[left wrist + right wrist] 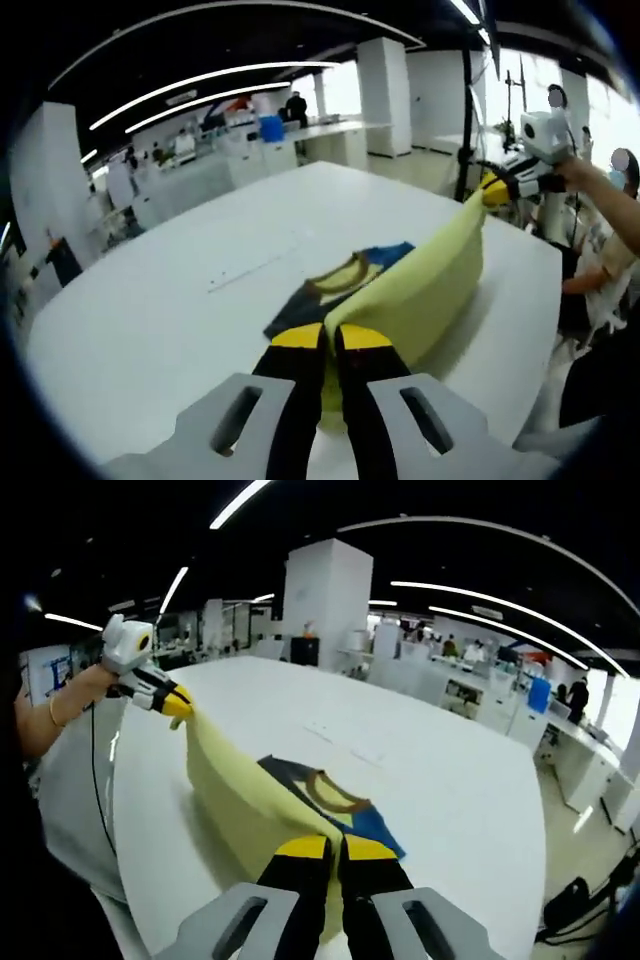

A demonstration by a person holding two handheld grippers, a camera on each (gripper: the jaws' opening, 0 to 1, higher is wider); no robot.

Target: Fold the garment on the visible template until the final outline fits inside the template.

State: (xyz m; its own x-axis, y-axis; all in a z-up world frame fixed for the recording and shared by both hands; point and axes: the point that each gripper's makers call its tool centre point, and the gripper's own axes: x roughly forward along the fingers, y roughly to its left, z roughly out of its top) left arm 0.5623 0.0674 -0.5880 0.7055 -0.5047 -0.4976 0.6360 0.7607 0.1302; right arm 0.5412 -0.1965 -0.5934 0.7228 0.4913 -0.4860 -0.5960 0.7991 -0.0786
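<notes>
Currently held: yellow garment (425, 285), each gripper's fingers clenched on one corner.
Long axis: stretched between left gripper (330, 340) and right gripper (335, 848), above the surface (180, 300).

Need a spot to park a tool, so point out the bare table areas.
The white table is bare beyond the blue collared patch, out to its far edge, and to the side of the lifted pale yellow garment. It is crowded along the near edge, where the left claw and right claw stretch the fabric.
</notes>
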